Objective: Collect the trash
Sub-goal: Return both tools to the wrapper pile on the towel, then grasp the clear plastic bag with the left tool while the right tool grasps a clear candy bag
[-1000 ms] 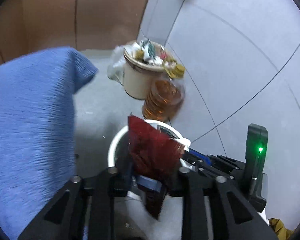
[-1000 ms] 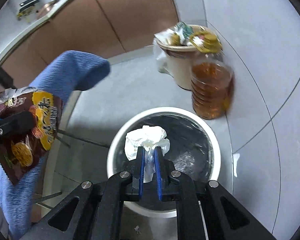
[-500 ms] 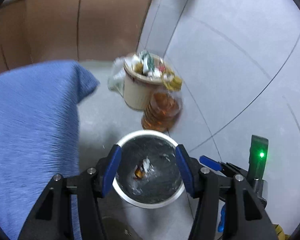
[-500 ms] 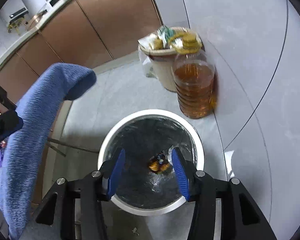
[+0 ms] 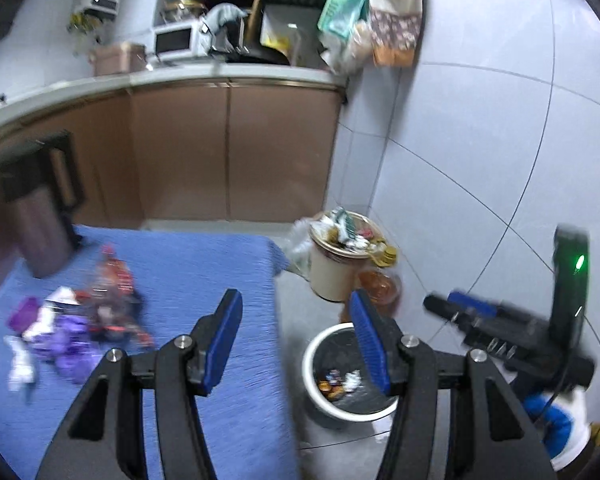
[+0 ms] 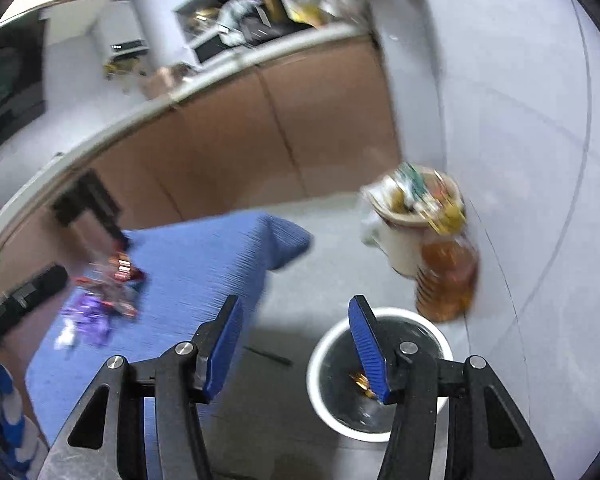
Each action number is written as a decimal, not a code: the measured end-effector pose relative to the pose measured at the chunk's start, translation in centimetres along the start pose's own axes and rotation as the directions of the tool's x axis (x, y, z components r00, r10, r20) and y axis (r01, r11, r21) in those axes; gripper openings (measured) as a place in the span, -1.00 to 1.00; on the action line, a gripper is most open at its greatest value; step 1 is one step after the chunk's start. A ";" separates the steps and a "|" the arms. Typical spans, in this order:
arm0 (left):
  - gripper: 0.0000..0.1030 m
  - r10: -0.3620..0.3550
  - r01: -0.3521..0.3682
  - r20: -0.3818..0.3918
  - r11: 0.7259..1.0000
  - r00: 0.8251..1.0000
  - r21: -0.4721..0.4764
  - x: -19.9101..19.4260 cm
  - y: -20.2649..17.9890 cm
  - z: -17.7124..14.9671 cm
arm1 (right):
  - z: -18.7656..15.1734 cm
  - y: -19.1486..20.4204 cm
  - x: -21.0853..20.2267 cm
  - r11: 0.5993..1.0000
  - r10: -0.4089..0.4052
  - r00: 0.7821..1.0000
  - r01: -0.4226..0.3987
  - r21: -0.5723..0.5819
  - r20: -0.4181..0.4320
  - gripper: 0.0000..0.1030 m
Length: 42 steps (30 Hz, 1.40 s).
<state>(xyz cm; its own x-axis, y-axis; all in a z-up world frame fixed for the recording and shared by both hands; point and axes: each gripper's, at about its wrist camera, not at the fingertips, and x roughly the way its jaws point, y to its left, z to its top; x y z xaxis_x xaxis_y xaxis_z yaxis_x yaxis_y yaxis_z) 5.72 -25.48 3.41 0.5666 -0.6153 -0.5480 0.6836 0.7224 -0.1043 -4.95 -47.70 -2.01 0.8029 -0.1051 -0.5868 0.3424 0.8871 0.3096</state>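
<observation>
left hand-held gripper [image 5: 296, 336]: jaws wide apart, nothing between the blue pads [image 5: 224, 336]. right hand-held gripper [image 6: 296, 340]: likewise wide apart, holding nothing.

trash [image 5: 76, 320]: loose heap of purple, white and red wrappers on the blue cloth of the desk [image 5: 204, 264], at about 9 o'clock in the left wrist view and about 9 o'clock in the right wrist view [image 6: 100, 300]. motion blur; single pieces cannot be told apart.

bin [image 5: 312, 364]: white, round, dark liner, standing on the floor just beside the desk edge, at about 5 o'clock in both views [image 6: 320, 360]. a few wrappers and a white wad [image 5: 340, 382] lie at its bottom.

beyond the bin, toward 2 o'clock: amber bottle [image 6: 448, 276] touching a beige pail [image 5: 332, 276] heaped with rubbish, both by the tiled wall.

dark jug [image 5: 40, 200] stands at the far left corner of the desk, near the trash heap.

right hand-held gripper also shows at 4 o'clock in the left wrist view [image 5: 460, 308], green light lit.
</observation>
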 end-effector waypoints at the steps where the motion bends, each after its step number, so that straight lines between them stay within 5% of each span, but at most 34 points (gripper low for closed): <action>1: 0.05 0.012 -0.012 0.013 1.000 1.000 -0.003 -1.3 0.6 -0.1 | 0.5 1.5 -0.8 1.000 0.015 1.000 -0.015 -0.023 0.015 0.02; 11: 0.15 0.176 -0.162 0.112 0.979 0.978 -0.123 -12.5 9.8 -3.9 | 2.2 13.7 -4.7 0.965 0.136 0.989 -0.117 -0.233 0.064 0.07; 17: 0.15 0.287 -0.264 0.072 0.935 0.955 -0.236 -15.4 17.0 -8.0 | 1.5 19.3 -3.3 0.927 0.190 0.982 -0.174 -0.332 0.017 0.08; 23: 0.15 0.334 -0.321 -0.012 0.892 0.942 -0.320 -14.3 22.6 -11.3 | -0.5 23.6 2.0 0.891 0.209 0.973 -0.230 -0.391 -0.094 0.08; 30: 0.15 0.319 -0.333 -0.100 0.872 0.943 -0.359 -9.4 26.4 -13.1 | -2.8 28.0 8.8 0.855 0.191 0.961 -0.264 -0.446 -0.201 0.08; 38: 0.15 0.301 -0.349 -0.177 0.840 0.937 -0.415 -3.1 30.9 -13.8 | -2.8 31.5 16.0 0.819 0.131 0.967 -0.229 -0.526 -0.217 0.02; 42: 0.14 0.274 -0.338 -0.203 0.834 0.940 -0.437 -0.9 32.3 -14.0 | -2.7 32.1 19.1 0.817 0.109 0.968 -0.216 -0.535 -0.225 -0.21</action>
<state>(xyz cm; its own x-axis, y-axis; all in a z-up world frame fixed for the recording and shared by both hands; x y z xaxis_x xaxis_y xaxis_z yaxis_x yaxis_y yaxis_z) 20.87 2.82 -11.06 0.6265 -0.3163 -0.7123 0.1775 0.9478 -0.2648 20.04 -20.01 -5.30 0.7050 0.0961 -0.7027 -0.1551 0.9877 -0.0206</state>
